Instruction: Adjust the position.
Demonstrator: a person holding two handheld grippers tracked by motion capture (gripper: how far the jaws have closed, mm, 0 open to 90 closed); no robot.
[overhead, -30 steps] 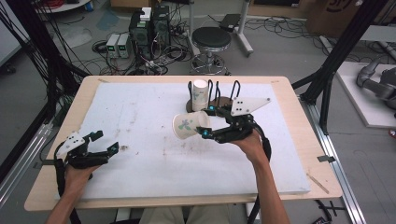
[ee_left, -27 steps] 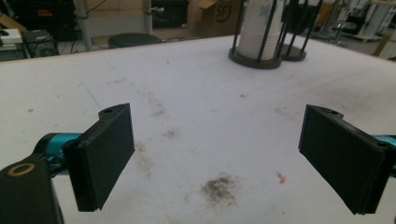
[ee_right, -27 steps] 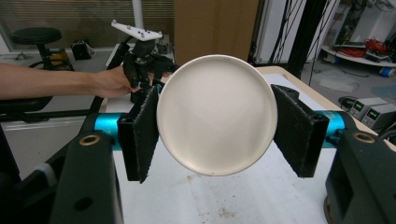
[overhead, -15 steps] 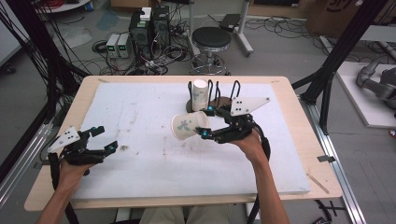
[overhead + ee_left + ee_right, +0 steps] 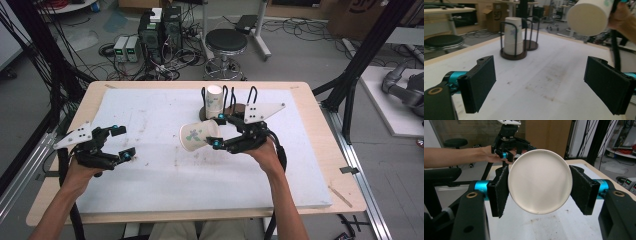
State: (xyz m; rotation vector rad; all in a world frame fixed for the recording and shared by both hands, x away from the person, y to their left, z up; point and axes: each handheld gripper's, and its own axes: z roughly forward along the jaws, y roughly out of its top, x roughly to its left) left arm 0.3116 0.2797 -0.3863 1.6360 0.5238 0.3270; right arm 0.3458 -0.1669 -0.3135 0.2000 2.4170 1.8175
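A: High view first: right gripper (image 5: 216, 131) has a paper cup (image 5: 199, 136) lying sideways, base toward its jaws, mouth pointing away toward the left gripper (image 5: 123, 143).

B: Clamped or just between?

A: Clamped. Right gripper view has the cup's round base (image 5: 539, 181) square between the two black pads (image 5: 502, 190), both pressed on its sides. Cup sits above the white mat (image 5: 150, 175), not touching it.

B: Left one?

A: Jaws wide apart, nothing between them. Left gripper view: both pads (image 5: 479, 82) stand clear with bare mat between; the held cup is beyond and above the right-hand pad, at the top corner.

B: Anything else ahead of the jaws?

A: Stack of cups (image 5: 513, 36) upright in a black wire holder (image 5: 513, 53), well past the left-hand pad. Second holder (image 5: 532, 45) just behind it. In the high view that stack (image 5: 214, 100) is just beyond the right gripper's jaws.
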